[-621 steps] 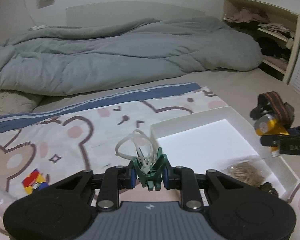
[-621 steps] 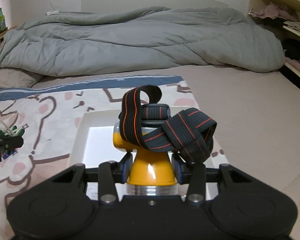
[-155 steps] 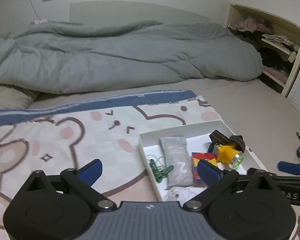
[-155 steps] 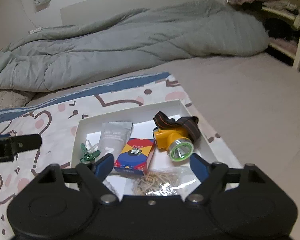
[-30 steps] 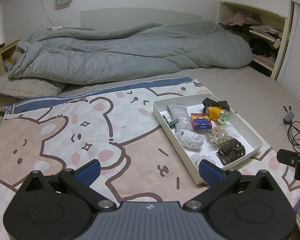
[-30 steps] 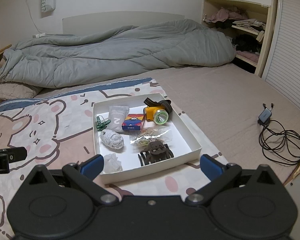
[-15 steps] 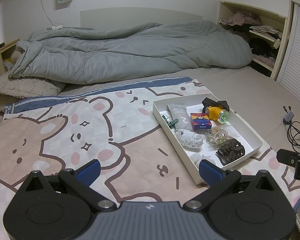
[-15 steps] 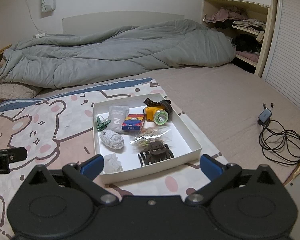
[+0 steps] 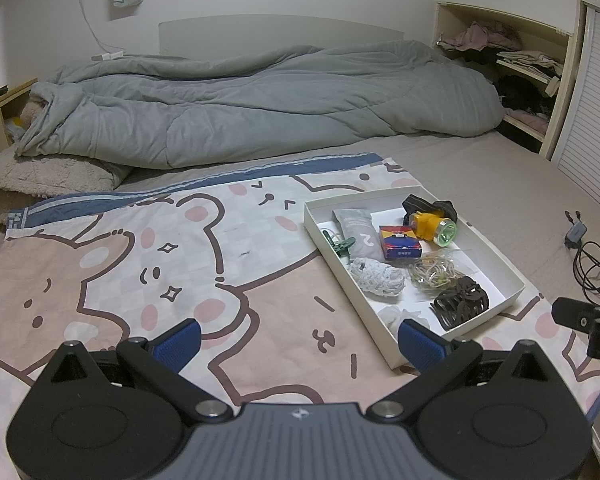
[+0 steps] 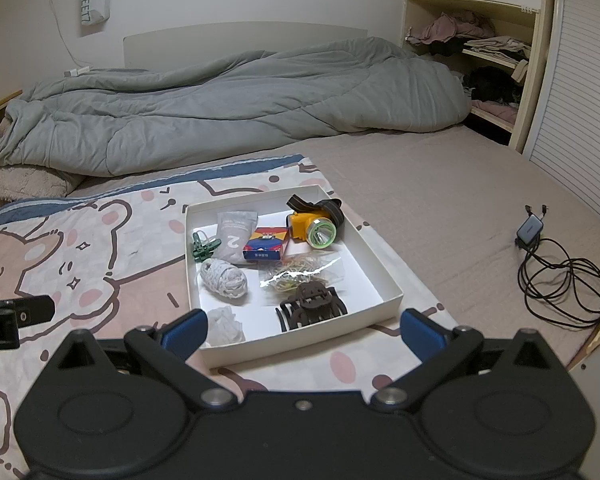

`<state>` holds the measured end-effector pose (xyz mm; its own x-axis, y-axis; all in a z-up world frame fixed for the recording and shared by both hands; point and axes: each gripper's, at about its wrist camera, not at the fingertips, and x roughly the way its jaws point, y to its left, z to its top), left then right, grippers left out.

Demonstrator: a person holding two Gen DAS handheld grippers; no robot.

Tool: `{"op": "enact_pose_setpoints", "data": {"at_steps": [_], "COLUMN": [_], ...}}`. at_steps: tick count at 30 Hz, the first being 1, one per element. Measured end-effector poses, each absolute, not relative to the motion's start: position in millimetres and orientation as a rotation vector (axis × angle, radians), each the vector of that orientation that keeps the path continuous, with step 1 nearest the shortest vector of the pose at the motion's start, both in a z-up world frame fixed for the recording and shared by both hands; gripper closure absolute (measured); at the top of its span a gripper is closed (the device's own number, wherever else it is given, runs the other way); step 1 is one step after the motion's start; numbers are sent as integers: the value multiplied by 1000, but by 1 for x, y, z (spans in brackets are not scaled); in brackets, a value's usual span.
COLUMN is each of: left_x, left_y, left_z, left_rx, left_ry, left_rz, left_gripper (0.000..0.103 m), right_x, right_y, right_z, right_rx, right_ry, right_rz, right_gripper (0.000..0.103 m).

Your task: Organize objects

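Tray (image 10: 388, 280) ahead of right gripper (image 10: 303, 334) (agape) — apart

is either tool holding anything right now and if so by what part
Nothing is held. The left tool and right tool are both open and empty, and the items lie in the white box.

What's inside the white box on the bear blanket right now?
The white box holds a headlamp, grey pouch, card box, green clips, rubber bands, hair claw, white mesh roll and white puff. Anything beneath them is hidden.
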<state>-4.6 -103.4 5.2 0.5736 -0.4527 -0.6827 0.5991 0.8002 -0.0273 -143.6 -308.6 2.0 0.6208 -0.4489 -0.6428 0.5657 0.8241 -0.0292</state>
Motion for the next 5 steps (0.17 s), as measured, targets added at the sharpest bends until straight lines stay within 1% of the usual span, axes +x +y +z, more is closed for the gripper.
{"op": "enact_pose_setpoints", "data": {"at_steps": [5], "left_x": [-4], "left_y": [-103], "left_z": [6], "left_rx": [215], "left_ry": [737], "left_rz": [-626], "left_gripper": [0], "right_x": [-144], "right_y": [-309], "right_z": [2], "right_rx": [182], "right_ry": [686], "right_rz": [-586], "right_gripper": [0]}}
